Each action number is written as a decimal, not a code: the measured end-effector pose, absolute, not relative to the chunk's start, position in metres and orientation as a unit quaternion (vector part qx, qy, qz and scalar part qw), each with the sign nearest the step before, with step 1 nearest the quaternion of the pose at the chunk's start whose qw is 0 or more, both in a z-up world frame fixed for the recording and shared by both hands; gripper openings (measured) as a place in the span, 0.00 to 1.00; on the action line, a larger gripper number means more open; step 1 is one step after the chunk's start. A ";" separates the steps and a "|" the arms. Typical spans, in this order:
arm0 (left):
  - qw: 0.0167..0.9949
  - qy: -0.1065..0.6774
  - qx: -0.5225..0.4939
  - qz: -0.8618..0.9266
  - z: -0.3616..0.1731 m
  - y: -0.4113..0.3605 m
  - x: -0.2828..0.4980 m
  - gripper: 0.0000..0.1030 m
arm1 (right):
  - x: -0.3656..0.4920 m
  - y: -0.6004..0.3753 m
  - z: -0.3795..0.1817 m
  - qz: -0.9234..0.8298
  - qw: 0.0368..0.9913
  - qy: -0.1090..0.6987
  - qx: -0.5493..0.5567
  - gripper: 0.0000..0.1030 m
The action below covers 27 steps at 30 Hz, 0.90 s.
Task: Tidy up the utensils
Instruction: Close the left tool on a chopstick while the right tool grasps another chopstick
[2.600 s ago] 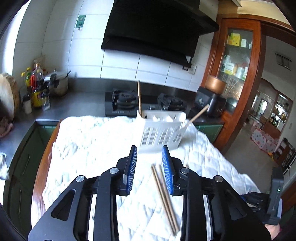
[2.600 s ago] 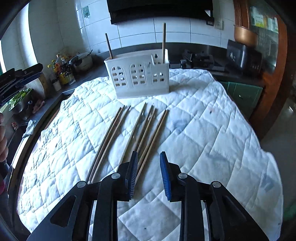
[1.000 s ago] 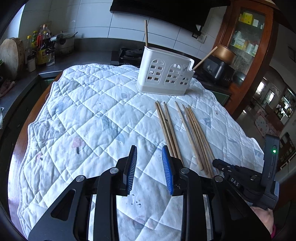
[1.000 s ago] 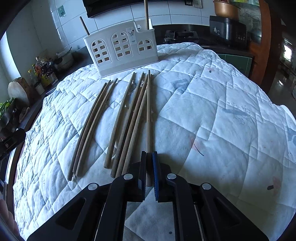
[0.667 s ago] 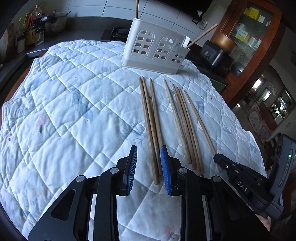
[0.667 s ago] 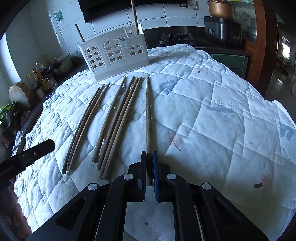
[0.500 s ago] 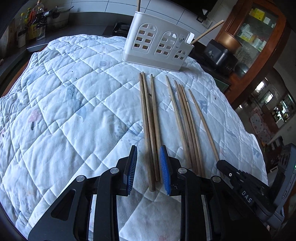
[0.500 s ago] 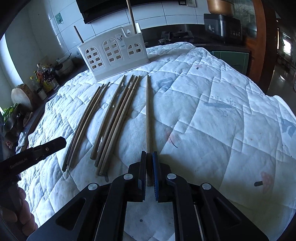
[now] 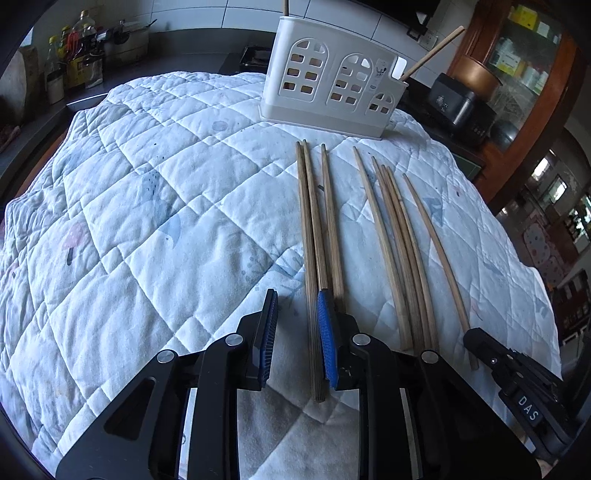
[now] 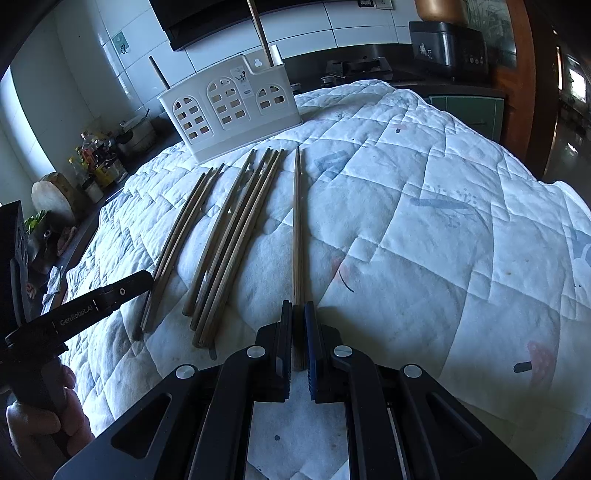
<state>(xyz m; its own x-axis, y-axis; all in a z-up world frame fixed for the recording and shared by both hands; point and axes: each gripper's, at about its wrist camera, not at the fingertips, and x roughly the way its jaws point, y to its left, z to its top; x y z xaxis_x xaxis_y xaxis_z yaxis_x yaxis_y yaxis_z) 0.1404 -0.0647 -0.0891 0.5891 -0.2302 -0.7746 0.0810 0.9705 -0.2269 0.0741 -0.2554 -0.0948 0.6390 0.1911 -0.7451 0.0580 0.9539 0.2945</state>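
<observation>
Gripped between the shut pads of the right gripper (image 10: 297, 334) was a single chopstick (image 10: 297, 236), clamped near its thick end, with its thin tip pointed toward a white holder (image 10: 229, 110). The chopstick was seen lying along the quilted cloth (image 10: 424, 229); whether it was lifted clear of the fabric could not be told.

To its left, a bundle of four or so chopsticks (image 10: 236, 236) was laid side by side, touching one another, and further left a second group of three (image 10: 177, 243) was spread in the same direction. The left gripper (image 9: 297, 328) was set low over that group, its blue-padded jaws closing at a narrow gap. The leftmost chopstick of the three (image 9: 309, 266) was seen between the pads, close against the right pad, and it was not yet pressed from both sides. The other two sticks of the group were passed under or beside the right finger.

The holder was stood upright at the far end of the cloth, well apart from both grippers. Arched openings were cut into its front, and two chopsticks were already stood in it, one at each end (image 10: 260, 31), the right one tilted outward in the left wrist view.

A person's hand (image 10: 44, 413) was wrapped around the left gripper's handle. Bottles (image 9: 74, 48) were lined up on the dark counter behind the cloth.
</observation>
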 end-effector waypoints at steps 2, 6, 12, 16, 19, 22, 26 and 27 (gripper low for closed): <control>0.891 0.442 -0.069 -0.082 -0.088 -0.068 0.139 0.22 | 0.074 -0.256 -0.095 0.036 0.893 0.423 0.146 0.07; 0.897 0.435 -0.043 -0.065 -0.087 -0.079 0.136 0.21 | 0.073 -0.255 -0.095 0.035 0.894 0.423 0.144 0.07; 0.903 0.427 -0.021 -0.045 -0.086 -0.081 0.139 0.21 | 0.073 -0.255 -0.095 0.037 0.893 0.424 0.144 0.07; 0.901 0.428 -0.039 -0.053 -0.087 -0.076 0.139 0.21 | 0.072 -0.256 -0.095 0.038 0.893 0.424 0.146 0.07; 0.899 0.430 -0.053 -0.067 -0.088 -0.079 0.135 0.21 | 0.073 -0.256 -0.095 0.038 0.893 0.424 0.146 0.07; 0.899 0.430 -0.037 -0.076 -0.091 -0.087 0.134 0.21 | 0.073 -0.257 -0.096 0.039 0.893 0.424 0.147 0.07; 0.899 0.430 -0.033 -0.077 -0.093 -0.089 0.135 0.21 | 0.073 -0.258 -0.096 0.040 0.892 0.424 0.148 0.07; 0.899 0.429 -0.040 -0.080 -0.092 -0.087 0.134 0.21 | 0.072 -0.258 -0.096 0.040 0.892 0.424 0.149 0.07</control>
<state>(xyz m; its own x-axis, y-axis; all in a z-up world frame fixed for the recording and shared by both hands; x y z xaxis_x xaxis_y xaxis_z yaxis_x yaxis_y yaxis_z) 0.1344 -0.0865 -0.0924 0.6194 -0.1777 -0.7647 0.1086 0.9841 -0.1408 0.0724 -0.2577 -0.0955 0.6366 0.1988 -0.7451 0.0544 0.9522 0.3006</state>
